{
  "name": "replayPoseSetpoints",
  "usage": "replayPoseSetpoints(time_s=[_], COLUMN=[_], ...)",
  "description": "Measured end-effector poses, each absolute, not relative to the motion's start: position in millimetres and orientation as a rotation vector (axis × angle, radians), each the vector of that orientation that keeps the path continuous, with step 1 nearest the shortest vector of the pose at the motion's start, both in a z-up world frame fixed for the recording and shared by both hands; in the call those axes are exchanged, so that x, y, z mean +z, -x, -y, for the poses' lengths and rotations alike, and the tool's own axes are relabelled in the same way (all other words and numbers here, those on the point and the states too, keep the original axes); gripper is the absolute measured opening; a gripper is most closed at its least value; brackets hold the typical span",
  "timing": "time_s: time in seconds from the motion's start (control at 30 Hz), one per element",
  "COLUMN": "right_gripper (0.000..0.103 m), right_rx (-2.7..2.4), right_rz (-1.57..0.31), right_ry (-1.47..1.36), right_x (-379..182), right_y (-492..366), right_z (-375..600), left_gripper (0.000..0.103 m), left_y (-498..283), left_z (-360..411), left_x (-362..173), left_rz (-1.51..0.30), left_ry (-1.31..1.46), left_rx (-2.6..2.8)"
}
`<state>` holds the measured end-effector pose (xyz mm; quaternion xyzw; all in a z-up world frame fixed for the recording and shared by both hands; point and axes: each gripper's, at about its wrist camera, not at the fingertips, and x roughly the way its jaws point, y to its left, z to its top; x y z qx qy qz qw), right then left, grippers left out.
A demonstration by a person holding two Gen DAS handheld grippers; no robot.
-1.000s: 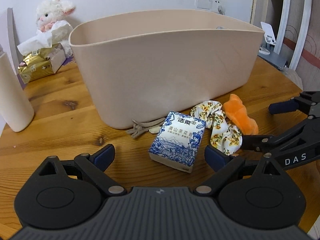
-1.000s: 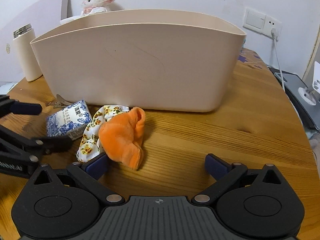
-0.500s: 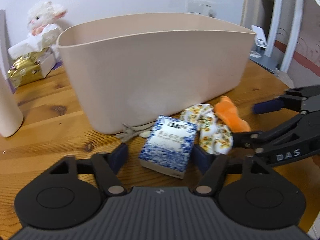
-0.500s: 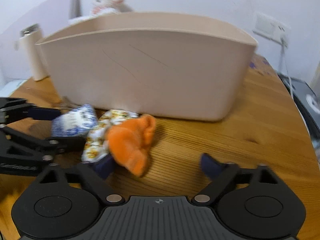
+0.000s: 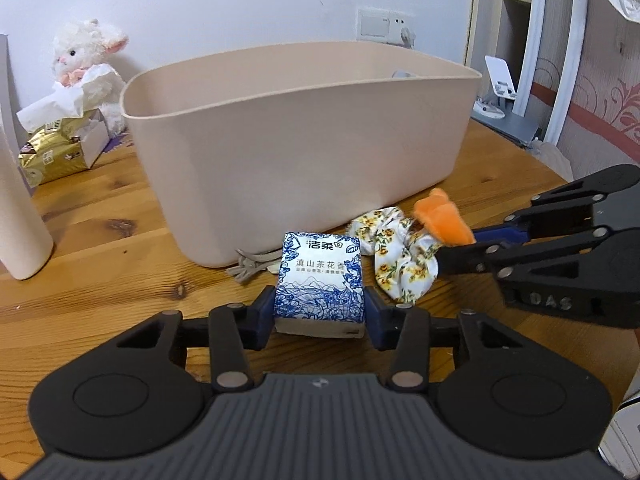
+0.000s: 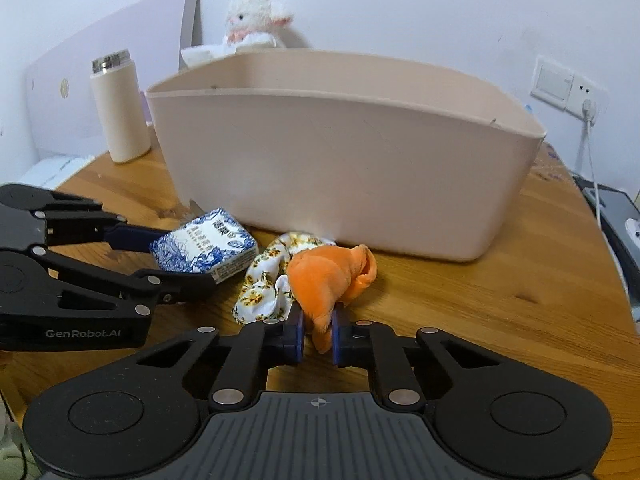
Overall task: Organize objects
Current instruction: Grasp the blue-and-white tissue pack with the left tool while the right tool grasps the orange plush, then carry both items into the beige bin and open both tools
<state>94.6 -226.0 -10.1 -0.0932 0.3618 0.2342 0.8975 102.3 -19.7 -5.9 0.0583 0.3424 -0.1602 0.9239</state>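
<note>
The left hand-held gripper (image 5: 320, 316) is clamped on a blue-and-white tissue pack (image 5: 320, 284), its 2 blue pads pressed against the pack's sides. The pack sits just in front of the beige bin (image 5: 304, 136), near the front edge of the wooden table (image 5: 100, 248); whether it is lifted off the wood cannot be told.

The right hand-held gripper (image 6: 317, 336) is clamped on the lower end of an orange plush piece (image 6: 328, 276), which rises from between its pads. A floral scrunchie (image 6: 268, 280) lies touching the orange piece on its left and just beside the tissue pack.

A grey hair tie (image 5: 250, 266) lies against the bin's base, behind the pack. The bin stands in the middle of the table; nothing of its inside floor shows.

Toward the table's back left corner are a cream flask (image 6: 120, 108), a gold tissue box (image 5: 56, 148) and a white plush lamb (image 5: 86, 60).
</note>
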Motion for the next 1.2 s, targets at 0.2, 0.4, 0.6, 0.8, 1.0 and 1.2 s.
replayPoseSetpoints(time_s=[0.2, 0.4, 0.6, 0.8, 1.0, 1.2], right_gripper=[0.013, 0.013, 0.013, 0.013, 0.013, 0.013], right_rx=[0.485, 0.466, 0.454, 0.442, 0.438, 0.443], right_rz=[-0.714, -0.714, -0.697, -0.641, -0.568, -0.534], right_ry=[0.170, 0.133, 0.106, 0.103, 0.071, 0.049], right_x=[12.4, 21.0, 27.9, 50.4, 79.8, 95.4], right_y=[-84.8, -80.0, -72.9, -72.3, -87.4, -117.1], right_z=[234.3, 249.8, 265.2, 271.2, 270.1, 260.2], left_gripper=[0.047, 0.047, 0.047, 0.048, 0.047, 0.047], left_y=[-87.7, -77.1, -71.7, -63.7, -65.3, -94.8], left_z=[14.9, 13.0, 8.2, 2.7, -5.3, -9.0], left_x=[9.6, 19.3, 26.0, 50.7, 85.6, 108.1], left_rz=[-0.667, -0.643, -0.631, -0.573, -0.507, -0.472], left_ry=[-0.106, -0.104, -0.092, -0.084, -0.041, -0.041], left_rx=[-0.336, -0.330, -0.311, -0.302, -0.318, -0.269])
